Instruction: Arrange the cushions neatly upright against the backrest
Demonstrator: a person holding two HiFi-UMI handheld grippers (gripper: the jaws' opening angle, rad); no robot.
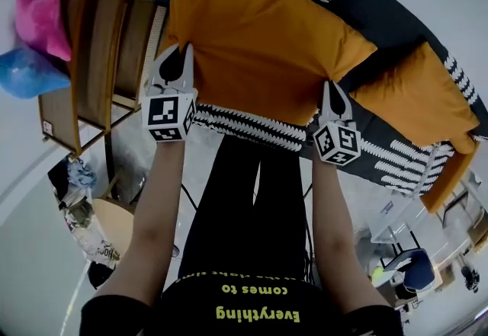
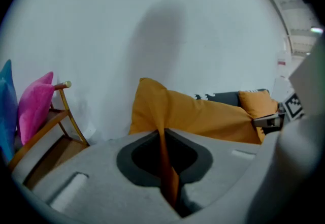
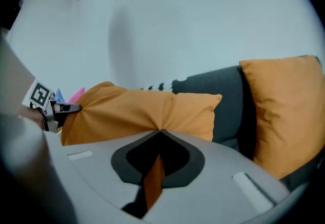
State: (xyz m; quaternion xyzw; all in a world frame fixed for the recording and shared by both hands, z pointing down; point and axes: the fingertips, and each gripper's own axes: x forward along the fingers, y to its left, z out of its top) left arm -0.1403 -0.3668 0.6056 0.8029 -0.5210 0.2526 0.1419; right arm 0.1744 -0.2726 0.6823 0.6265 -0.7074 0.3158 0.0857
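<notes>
Logged dark sofa (image 1: 381, 26) with white print, set along a pale wall. Noted wooden chair (image 1: 91, 45) beside the sofa's left end. Found large orange cushion (image 1: 252, 30) over the seat toward the left end, near hem at the front edge. Found second orange cushion (image 1: 427, 94) upright against the backrest toward the right end. Listed pink cushion (image 1: 42, 18) and blue cushion (image 1: 27, 74) on the chair. Found left tongs (image 1: 179, 49) and right tongs (image 1: 333, 87) each pressed together, pinching the large cushion's hem.
</notes>
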